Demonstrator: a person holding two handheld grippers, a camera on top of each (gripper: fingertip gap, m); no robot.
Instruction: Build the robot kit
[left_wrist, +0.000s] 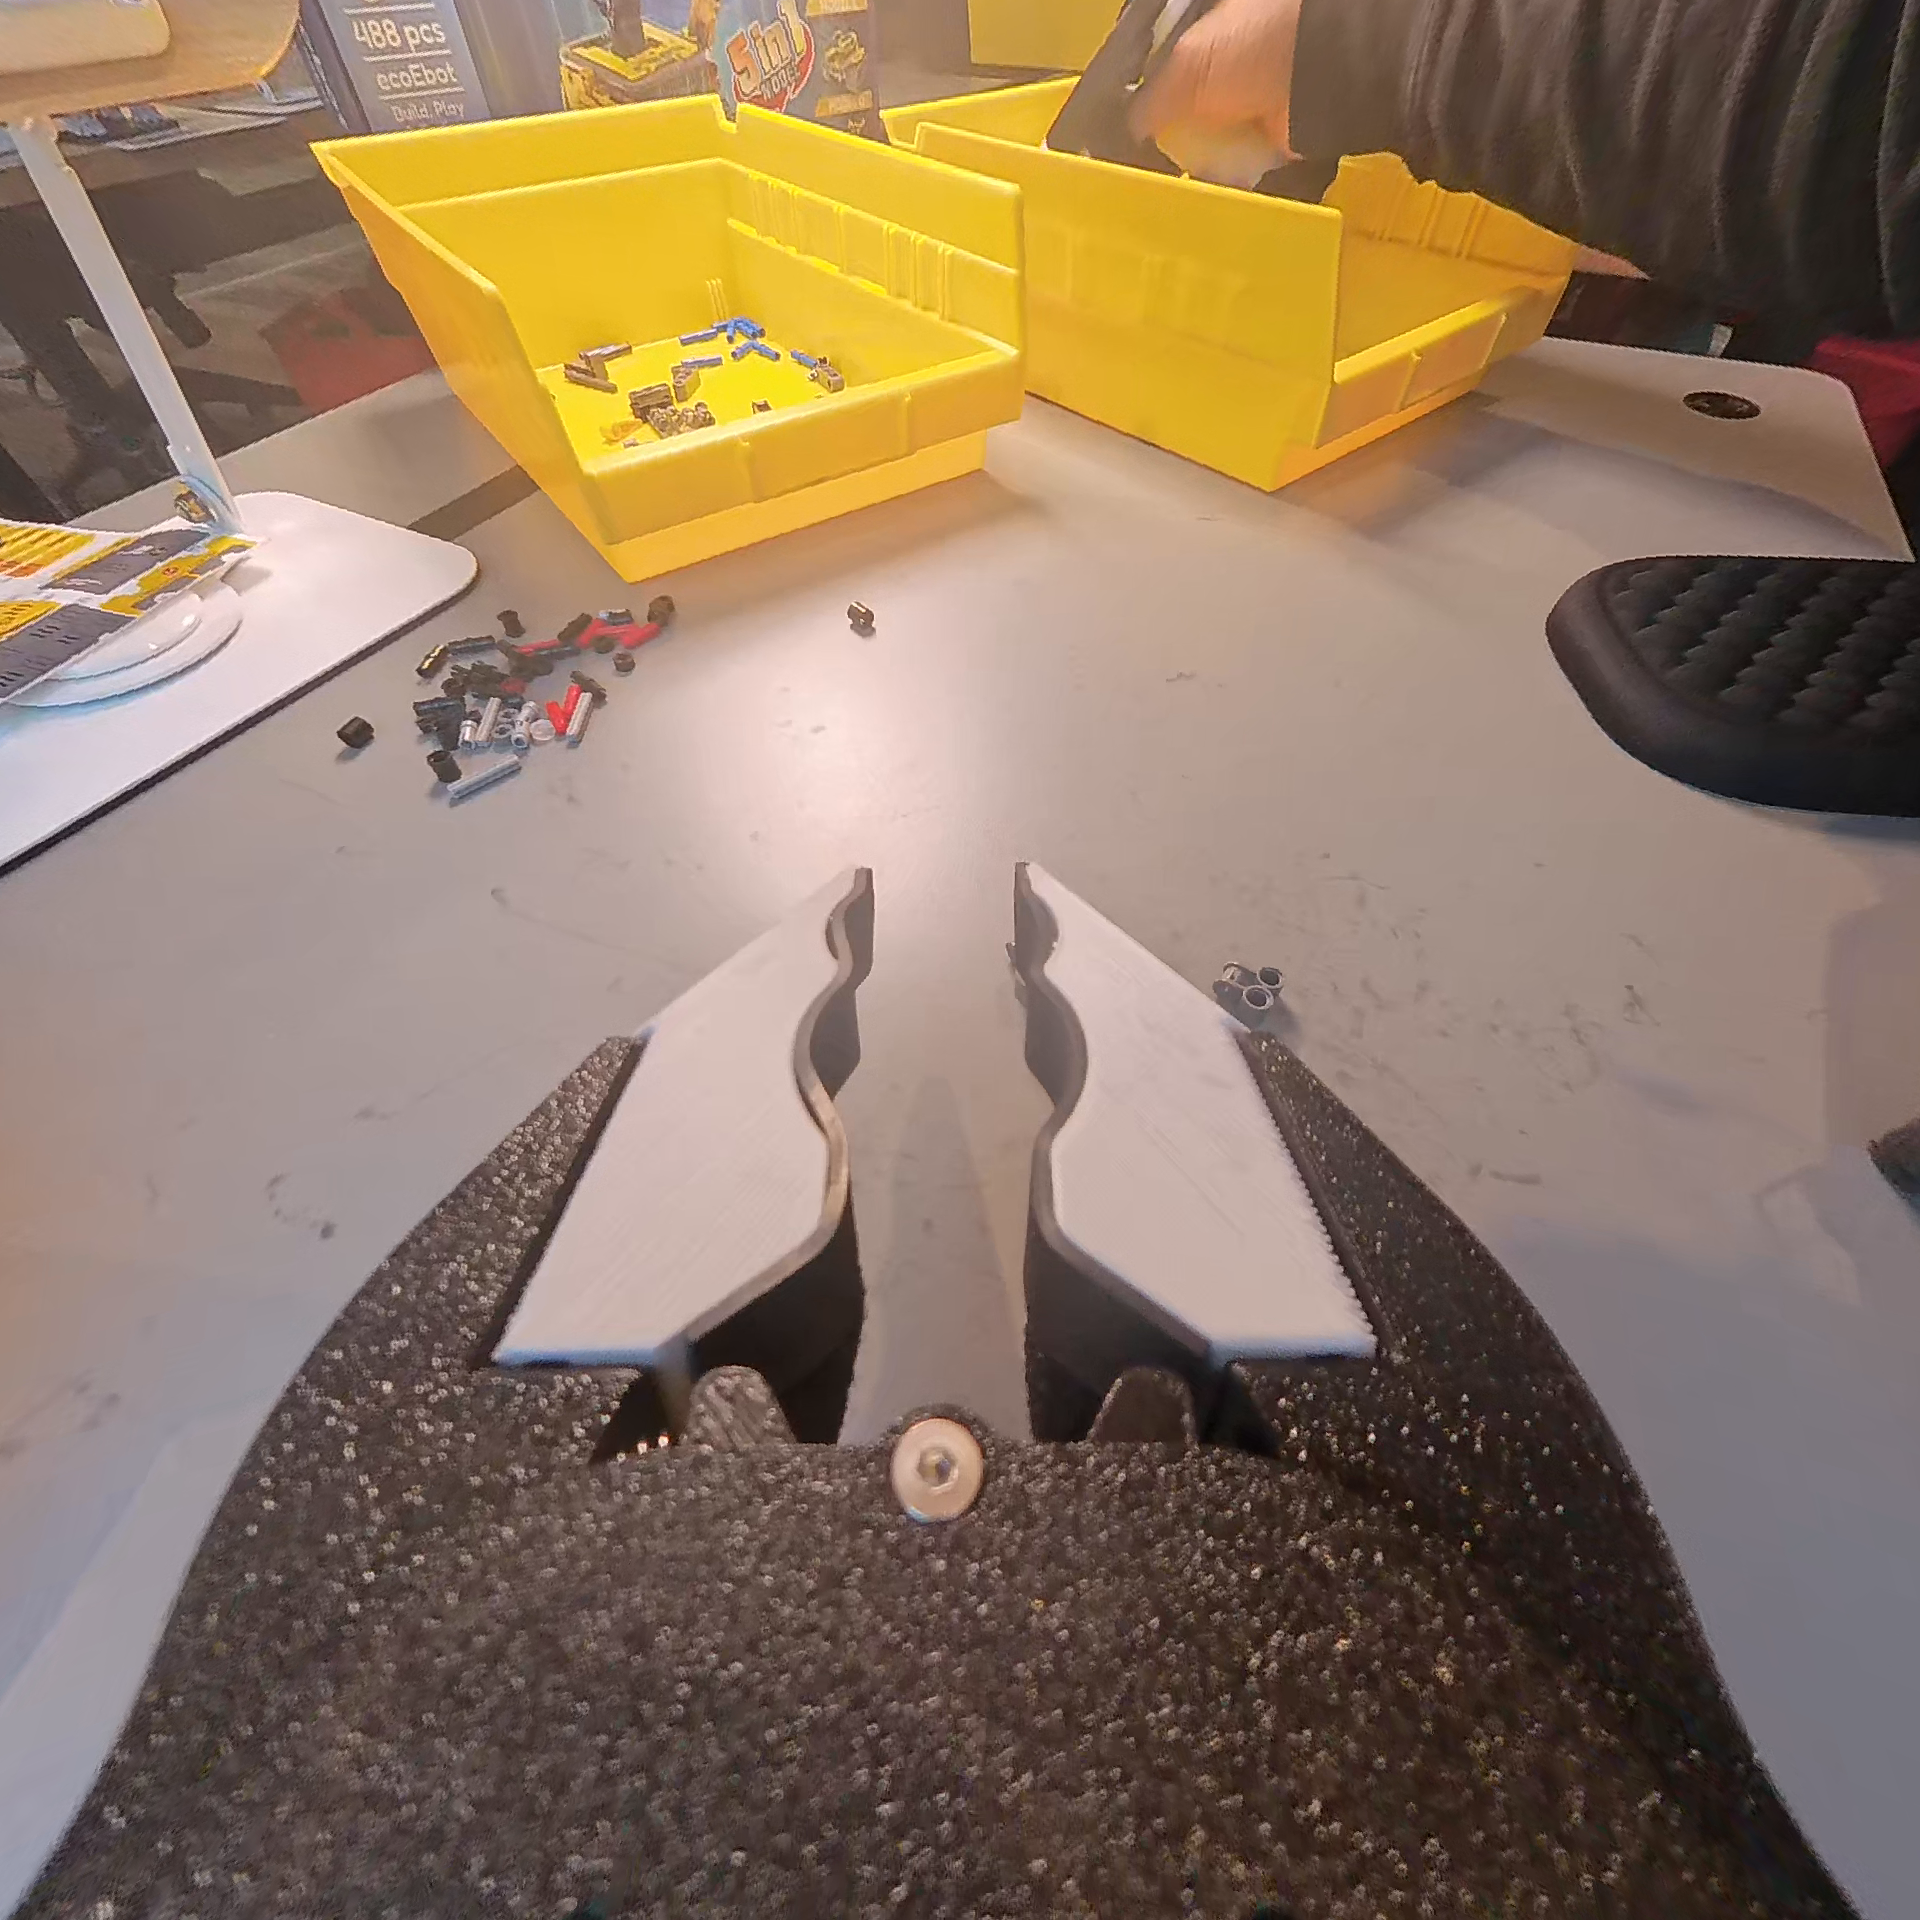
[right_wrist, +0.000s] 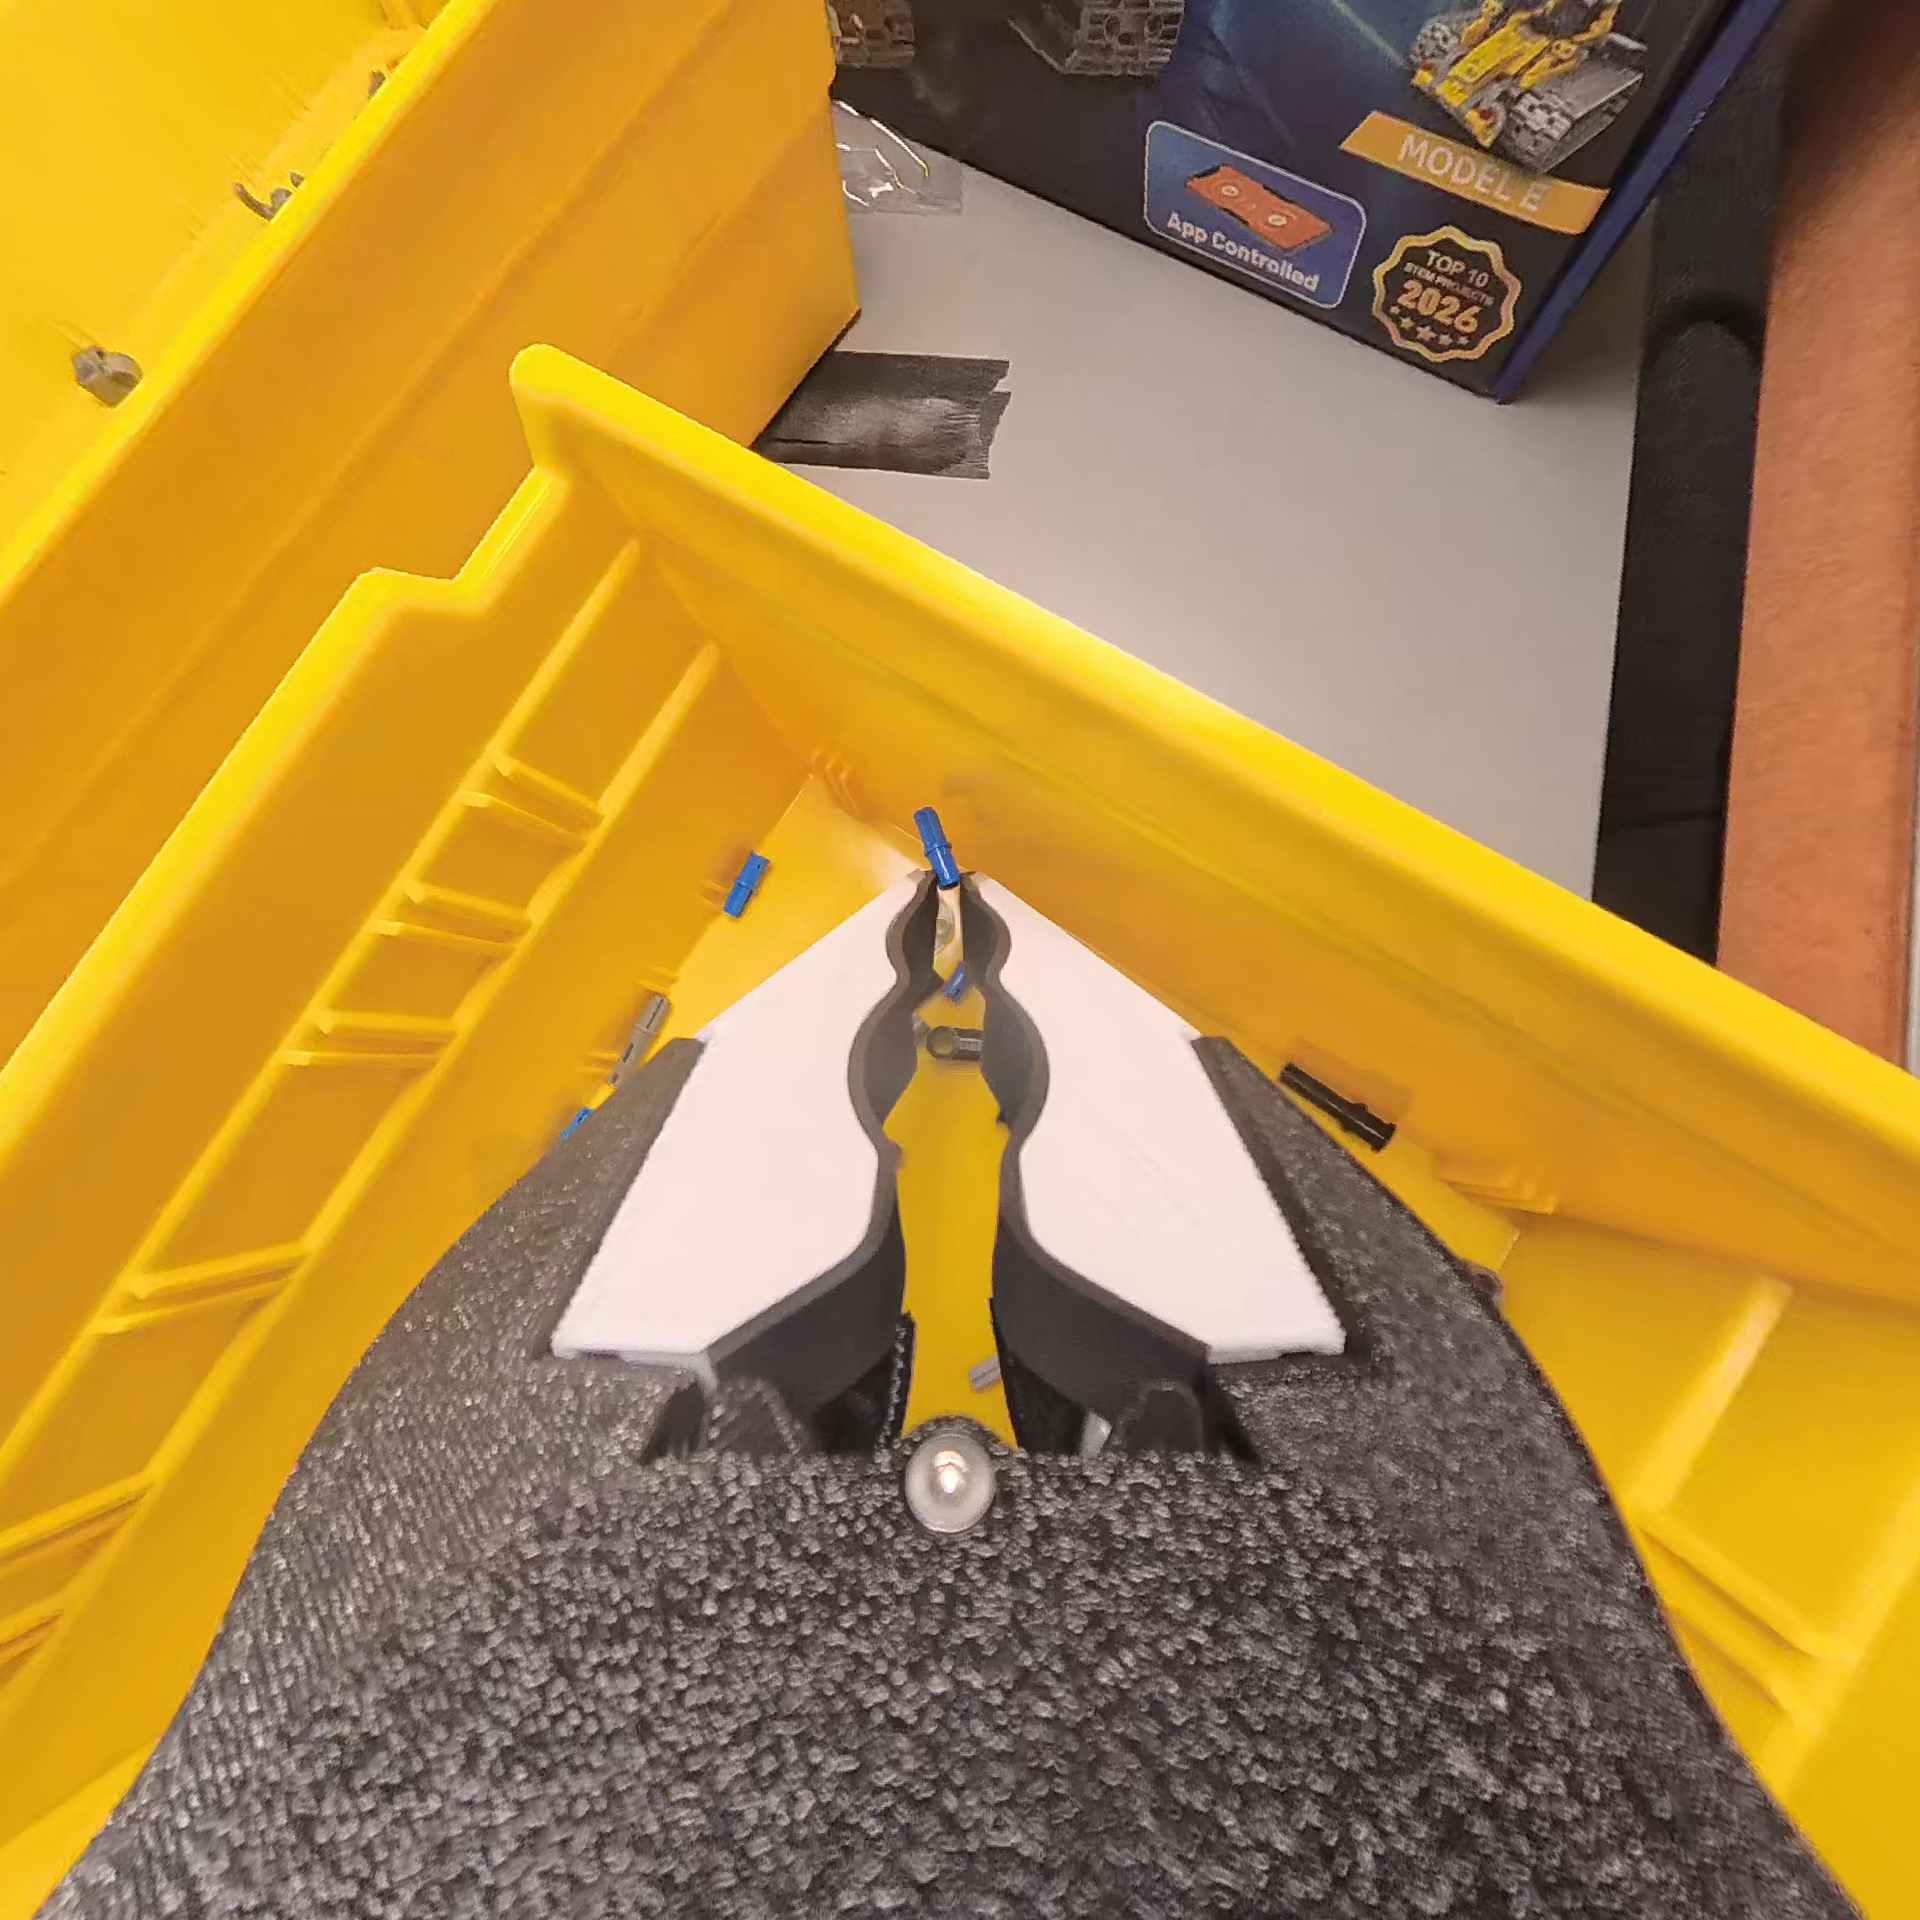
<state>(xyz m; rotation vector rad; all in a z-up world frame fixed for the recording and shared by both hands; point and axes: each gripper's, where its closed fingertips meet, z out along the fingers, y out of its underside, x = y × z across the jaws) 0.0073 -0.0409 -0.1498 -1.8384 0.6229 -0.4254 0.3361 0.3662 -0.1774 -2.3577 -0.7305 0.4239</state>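
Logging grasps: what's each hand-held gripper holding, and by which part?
Right hand-held gripper: blue pin, pinched at its lower end. Left hand-held gripper: open, nothing held.

Bare table (left_wrist: 1039, 727) ahead; yellow bin walls (right_wrist: 1039, 727) hem the corner.

Left wrist view: low over the grey tabletop (left_wrist: 1039, 665), looking forward at two yellow plastic bins (left_wrist: 665, 343).
Right wrist view: close, looking steeply down into one yellow bin's corner (right_wrist: 790, 748).
Shared: the right-hand yellow bin (left_wrist: 1195, 301).

Bright overhead light, fisheye-warped edges
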